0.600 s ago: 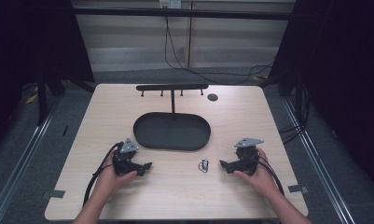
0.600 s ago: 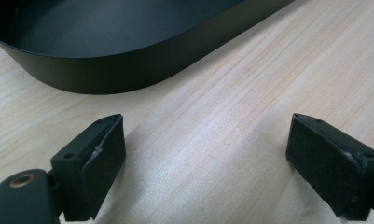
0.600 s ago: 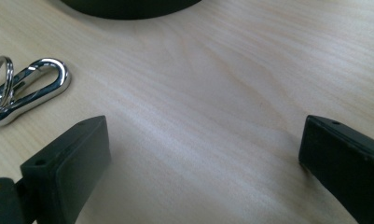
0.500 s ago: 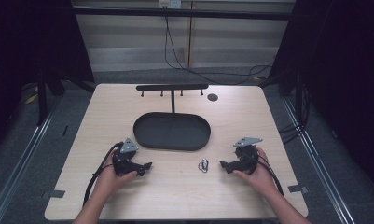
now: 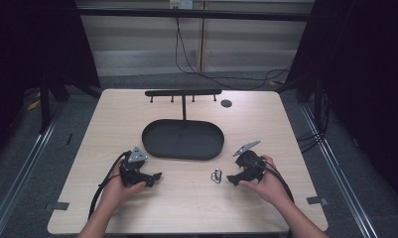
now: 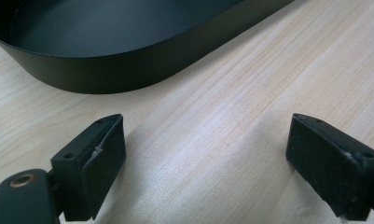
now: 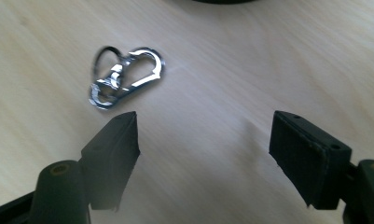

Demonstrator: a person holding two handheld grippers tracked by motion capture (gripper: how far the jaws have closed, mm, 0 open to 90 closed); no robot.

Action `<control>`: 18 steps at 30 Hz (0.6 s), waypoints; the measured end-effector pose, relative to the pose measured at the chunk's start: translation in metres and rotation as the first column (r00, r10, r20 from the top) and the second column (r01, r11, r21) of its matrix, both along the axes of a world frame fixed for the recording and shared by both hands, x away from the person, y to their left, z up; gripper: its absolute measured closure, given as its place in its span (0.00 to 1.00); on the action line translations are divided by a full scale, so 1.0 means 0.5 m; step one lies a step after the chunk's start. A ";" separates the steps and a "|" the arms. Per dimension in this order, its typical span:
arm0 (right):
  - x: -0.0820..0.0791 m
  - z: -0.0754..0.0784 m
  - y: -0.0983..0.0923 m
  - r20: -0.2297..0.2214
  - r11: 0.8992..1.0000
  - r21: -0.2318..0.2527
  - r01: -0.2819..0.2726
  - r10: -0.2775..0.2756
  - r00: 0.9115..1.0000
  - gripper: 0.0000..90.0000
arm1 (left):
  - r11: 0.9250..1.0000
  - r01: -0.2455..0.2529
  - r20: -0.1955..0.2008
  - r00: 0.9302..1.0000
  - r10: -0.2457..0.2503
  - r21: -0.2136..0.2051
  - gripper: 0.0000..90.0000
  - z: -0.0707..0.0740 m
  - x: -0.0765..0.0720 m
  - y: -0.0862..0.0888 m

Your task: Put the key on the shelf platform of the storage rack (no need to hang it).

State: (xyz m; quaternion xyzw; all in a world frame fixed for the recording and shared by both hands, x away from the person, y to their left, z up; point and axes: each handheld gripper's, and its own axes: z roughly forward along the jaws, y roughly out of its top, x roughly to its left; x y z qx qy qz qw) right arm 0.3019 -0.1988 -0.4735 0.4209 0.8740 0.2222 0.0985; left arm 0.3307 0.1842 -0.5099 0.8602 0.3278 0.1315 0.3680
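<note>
While the right gripper hangs wide open and empty, a silver clip lies just beyond its left jaw. Left gripper gapes empty too.

Both forearms come in over the near edge of the desk, one toward each near corner. The left hand wraps the left hand-held gripper low over the desk, its jaws level and pointing toward the right edge, its grey plate on top and its cable looping back along the forearm. In the left gripper view its jaws stand wide apart with nothing between them. The right hand holds the right hand-held gripper tilted, plate raised, jaws aimed toward the left edge and slightly down. In the right gripper view its jaws are spread wide and grip nothing.
</note>
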 end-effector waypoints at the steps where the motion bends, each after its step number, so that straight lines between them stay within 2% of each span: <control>1: 0.000 0.005 0.007 -0.014 1.000 0.011 -0.001 0.001 1.000 0.27 | 1.000 -0.002 0.001 1.000 0.002 0.003 0.13 0.000 0.000 0.000; 2: 0.000 0.005 0.007 -0.014 1.000 0.011 -0.001 0.001 1.000 0.27 | 1.000 -0.002 0.001 1.000 0.002 0.003 0.13 0.000 0.000 0.000; 5: 0.004 0.020 0.031 -0.078 1.000 -0.001 -0.014 0.014 0.997 0.31 | 1.000 -0.002 0.002 1.000 0.002 0.002 0.13 0.000 0.000 0.000; 6: 0.004 0.020 0.031 -0.078 1.000 -0.001 -0.014 0.014 0.997 0.31 | 1.000 -0.002 0.002 1.000 0.002 0.002 0.13 0.000 0.000 0.000; 7: 0.007 0.025 0.043 -0.116 1.000 -0.005 -0.015 0.014 0.993 0.34 | 1.000 0.000 -0.001 1.000 0.000 0.001 0.13 0.000 0.000 0.000; 13: 0.021 0.037 0.071 -0.158 1.000 -0.029 -0.006 0.001 0.987 0.42 | 1.000 -0.002 -0.003 1.000 0.002 -0.002 0.13 0.000 -0.001 0.000; 15: 0.033 0.038 0.083 -0.191 0.999 -0.036 0.008 -0.014 0.982 0.44 | 1.000 -0.004 -0.001 1.000 0.004 -0.002 0.13 0.000 -0.001 0.000; 17: 0.037 0.037 0.087 -0.199 0.999 -0.043 0.007 -0.016 0.980 0.45 | 1.000 -0.001 -0.002 1.000 0.001 -0.001 0.13 0.000 -0.001 0.000; 18: 0.043 0.034 0.095 -0.215 0.998 -0.057 0.013 -0.025 0.976 0.47 | 1.000 -0.002 -0.003 1.000 0.002 -0.002 0.13 0.000 -0.001 0.000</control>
